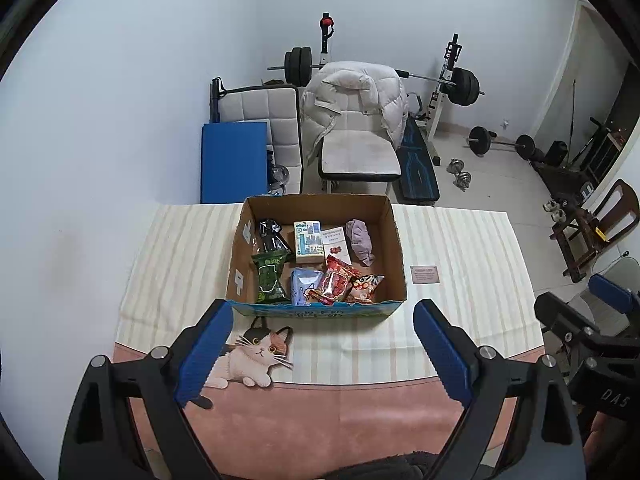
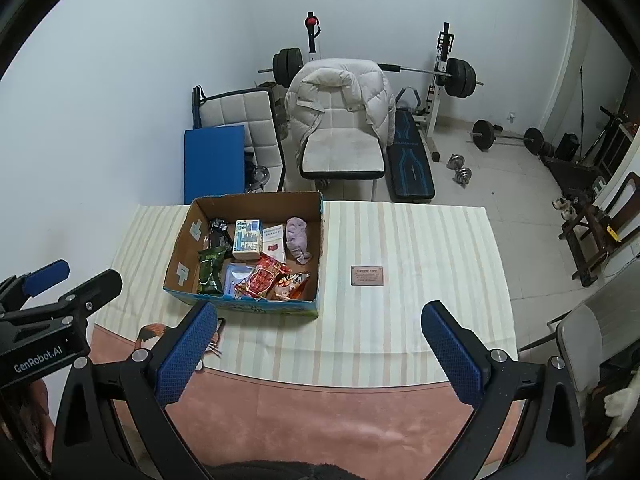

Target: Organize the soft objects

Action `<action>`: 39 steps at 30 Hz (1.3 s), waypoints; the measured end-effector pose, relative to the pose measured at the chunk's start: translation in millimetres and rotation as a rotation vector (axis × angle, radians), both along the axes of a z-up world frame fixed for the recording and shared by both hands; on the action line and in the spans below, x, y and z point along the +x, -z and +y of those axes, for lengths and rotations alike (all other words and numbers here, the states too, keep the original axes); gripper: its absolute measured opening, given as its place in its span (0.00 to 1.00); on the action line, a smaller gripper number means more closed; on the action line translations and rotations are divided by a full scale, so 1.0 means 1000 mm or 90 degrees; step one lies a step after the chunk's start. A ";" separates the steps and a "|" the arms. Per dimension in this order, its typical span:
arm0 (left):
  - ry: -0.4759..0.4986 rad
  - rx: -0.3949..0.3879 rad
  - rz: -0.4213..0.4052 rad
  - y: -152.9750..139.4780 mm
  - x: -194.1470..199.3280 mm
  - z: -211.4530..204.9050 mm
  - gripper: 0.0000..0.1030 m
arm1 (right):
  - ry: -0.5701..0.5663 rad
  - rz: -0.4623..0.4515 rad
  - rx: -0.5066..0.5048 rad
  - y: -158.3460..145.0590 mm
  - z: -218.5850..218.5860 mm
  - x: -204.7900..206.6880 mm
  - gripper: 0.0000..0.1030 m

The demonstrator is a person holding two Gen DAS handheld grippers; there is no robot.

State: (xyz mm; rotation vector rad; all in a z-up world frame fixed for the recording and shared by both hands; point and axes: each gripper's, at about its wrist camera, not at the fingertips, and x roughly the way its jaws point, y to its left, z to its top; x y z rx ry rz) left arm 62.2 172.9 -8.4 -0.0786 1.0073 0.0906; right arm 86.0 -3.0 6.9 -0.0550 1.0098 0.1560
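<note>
Both grippers hang over the near edge of the tabletop, which has a striped cream cloth w/ a pink border. The left gripper has its blue pads spread wide apart, w/ nothing between them. The right gripper is the same: wide apart, nothing held. Both sit back from the things, prob so the cameras can see the whole scene.

The soft things all lie inside the open brown cardboard box, which sits on the cloth, a bit left of the middle. In it:
- a crumpled pale purple cloth at the back right
- a dark green snack bag front left
- a black shiny packet behind it
- a light blue soft pack at the front
- a red see-thru snack bag & an orange cartoon snack bag front right
- a white-and-blue tissue pack & a white card packet at the back

They lean on each other, so the box walls keep them together.

A small pink card lies flat on the cloth, right of the box.

This fits 2 stages: things packed in & done, or waiting to be taken out & sorted. Can't tell which.
</note>
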 end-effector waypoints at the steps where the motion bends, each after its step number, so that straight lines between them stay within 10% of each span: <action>1: -0.001 0.001 -0.001 0.000 -0.001 0.000 0.90 | 0.000 -0.003 0.000 -0.002 -0.001 -0.001 1.00; 39: -0.020 0.016 -0.023 -0.009 -0.010 0.006 1.00 | 0.013 -0.031 -0.027 -0.013 -0.004 -0.007 1.00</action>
